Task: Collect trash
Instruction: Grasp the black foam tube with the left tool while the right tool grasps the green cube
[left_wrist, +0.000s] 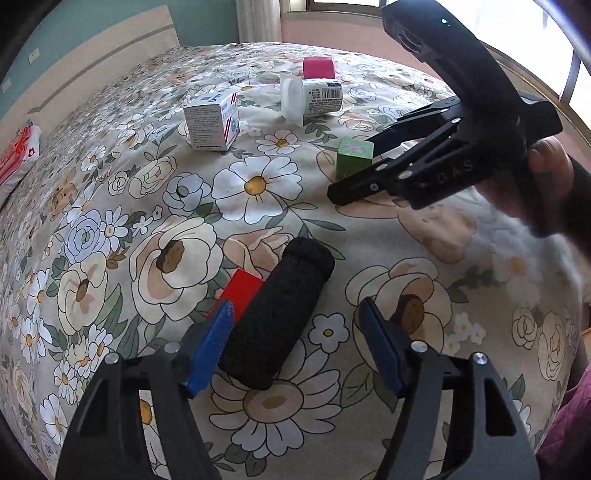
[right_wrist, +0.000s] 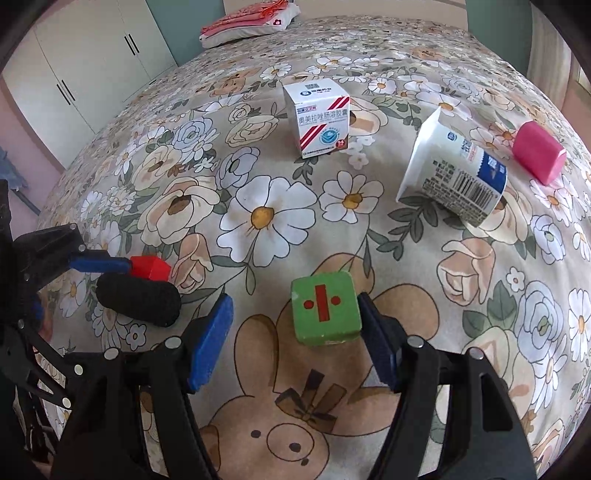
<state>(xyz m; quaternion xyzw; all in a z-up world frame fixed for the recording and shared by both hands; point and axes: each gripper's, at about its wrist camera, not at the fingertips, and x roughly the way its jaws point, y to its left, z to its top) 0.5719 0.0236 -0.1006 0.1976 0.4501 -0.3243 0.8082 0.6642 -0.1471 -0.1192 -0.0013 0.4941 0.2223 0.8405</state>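
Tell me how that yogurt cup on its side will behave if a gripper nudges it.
The yogurt cup lies on its side, tapered, so it would probably roll in a curve. It looks empty and thin-walled, so likely light and easily crushed. The soft bedspread may damp rolling.

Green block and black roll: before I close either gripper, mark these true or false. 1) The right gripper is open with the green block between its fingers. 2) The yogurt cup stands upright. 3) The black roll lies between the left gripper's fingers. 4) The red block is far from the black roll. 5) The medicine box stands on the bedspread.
1) True: the right gripper is open around the green block.
2) False: the yogurt cup lies tipped on its side.
3) True: the black roll lies between the open left gripper's fingers.
4) False: the red block sits right beside the roll.
5) True: the medicine box stands on the bedspread.
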